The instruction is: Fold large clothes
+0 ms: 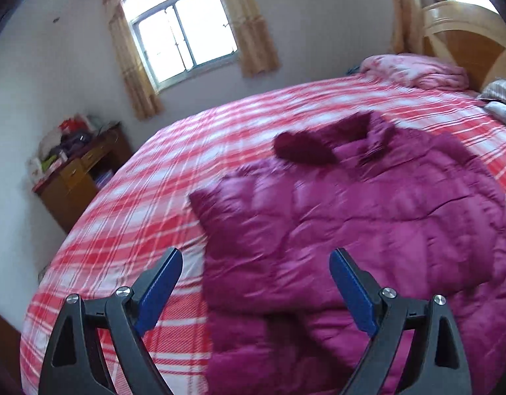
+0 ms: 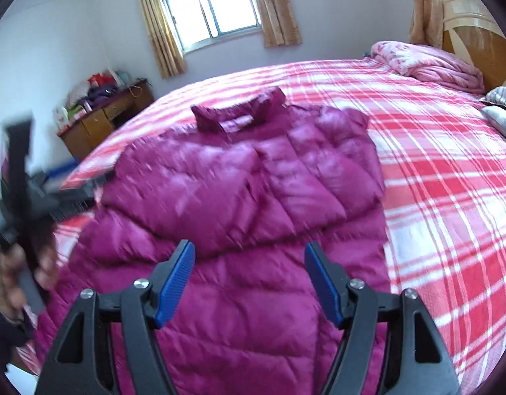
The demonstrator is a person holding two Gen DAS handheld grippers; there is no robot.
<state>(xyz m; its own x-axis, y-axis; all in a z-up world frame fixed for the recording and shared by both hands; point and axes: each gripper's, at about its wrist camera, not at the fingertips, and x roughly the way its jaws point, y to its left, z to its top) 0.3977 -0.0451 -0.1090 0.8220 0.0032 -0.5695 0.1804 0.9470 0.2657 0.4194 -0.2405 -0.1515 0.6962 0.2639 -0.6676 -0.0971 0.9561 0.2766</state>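
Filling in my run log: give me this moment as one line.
stage: mid-fold | jacket: sleeves folded in, on bed | left gripper: open, empty | right gripper: open, empty

Daylight floods in through the window (image 1: 183, 36), blown out white; fisheye bends the edges dark, and motion smears the jacket (image 2: 239, 177).

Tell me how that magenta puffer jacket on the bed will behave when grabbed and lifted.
The jacket is quilted and puffy, so probably light for its bulk and floppy, sagging either side of a grip. Its sheen suggests slick fabric that may slide. Both sleeves look folded across it and may drop open.
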